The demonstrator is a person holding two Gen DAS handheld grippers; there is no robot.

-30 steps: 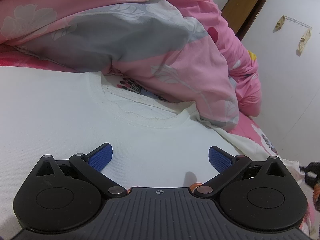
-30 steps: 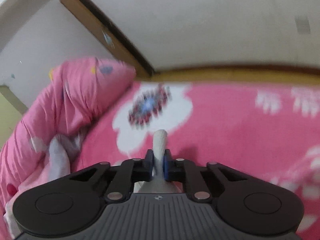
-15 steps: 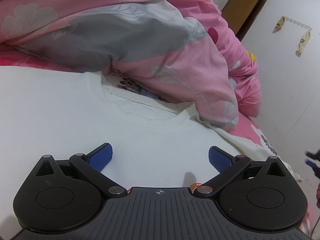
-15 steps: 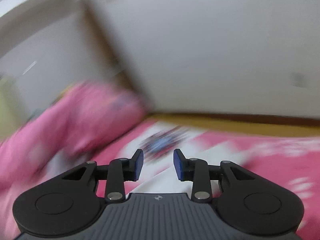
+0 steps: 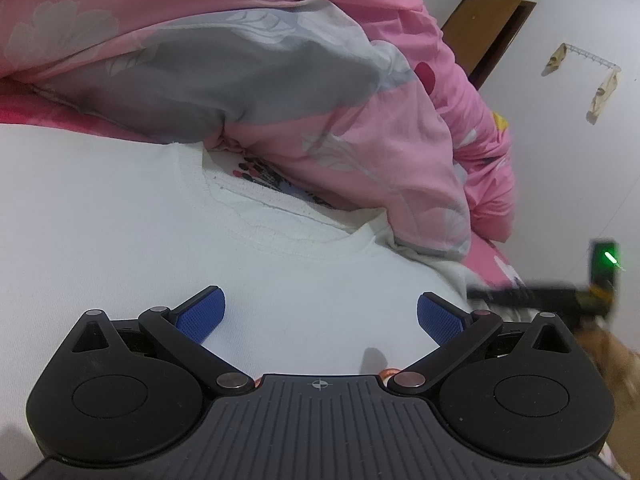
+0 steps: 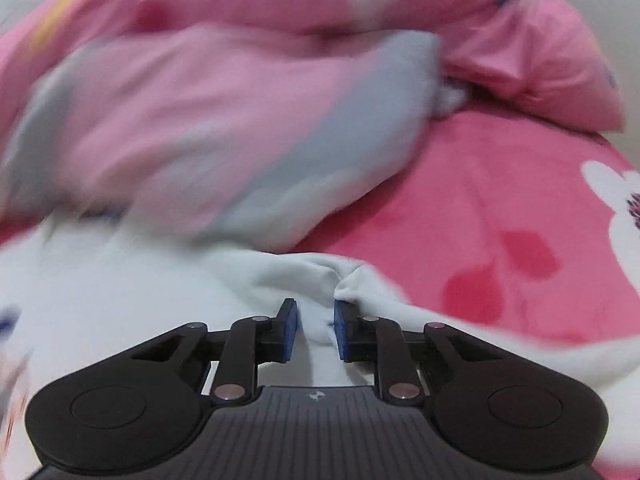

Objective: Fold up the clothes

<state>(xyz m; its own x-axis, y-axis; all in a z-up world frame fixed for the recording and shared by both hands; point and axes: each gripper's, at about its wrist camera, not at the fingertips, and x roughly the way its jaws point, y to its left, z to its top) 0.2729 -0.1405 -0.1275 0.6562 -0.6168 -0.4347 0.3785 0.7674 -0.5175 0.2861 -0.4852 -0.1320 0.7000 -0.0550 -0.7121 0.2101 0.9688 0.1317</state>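
A white shirt (image 5: 120,216) lies flat on the bed, its round collar (image 5: 280,236) just ahead of my left gripper (image 5: 320,312). That gripper hovers low over the chest with its blue pads (image 5: 200,312) spread wide and nothing between them. In the right wrist view, my right gripper (image 6: 315,330) sits at the shirt's bunched edge (image 6: 304,276). Its jaws are closing with white cloth in the narrow gap; a fold touches the right pad (image 6: 342,330). Its blurred black body (image 5: 552,300) shows at the left wrist view's right edge.
A pink and grey quilt (image 5: 248,80) is heaped just beyond the collar and overlaps the shirt's far shoulder. A pink patterned bedsheet (image 6: 500,216) spreads to the right. A white wall with a hook rack (image 5: 588,60) and a brown door (image 5: 488,28) stand behind.
The right gripper let go of a strip of white cloth, swung round from facing the wall to the shirt's edge, and entered the left view. Its jaws opened, then narrowed. The left gripper stayed put.
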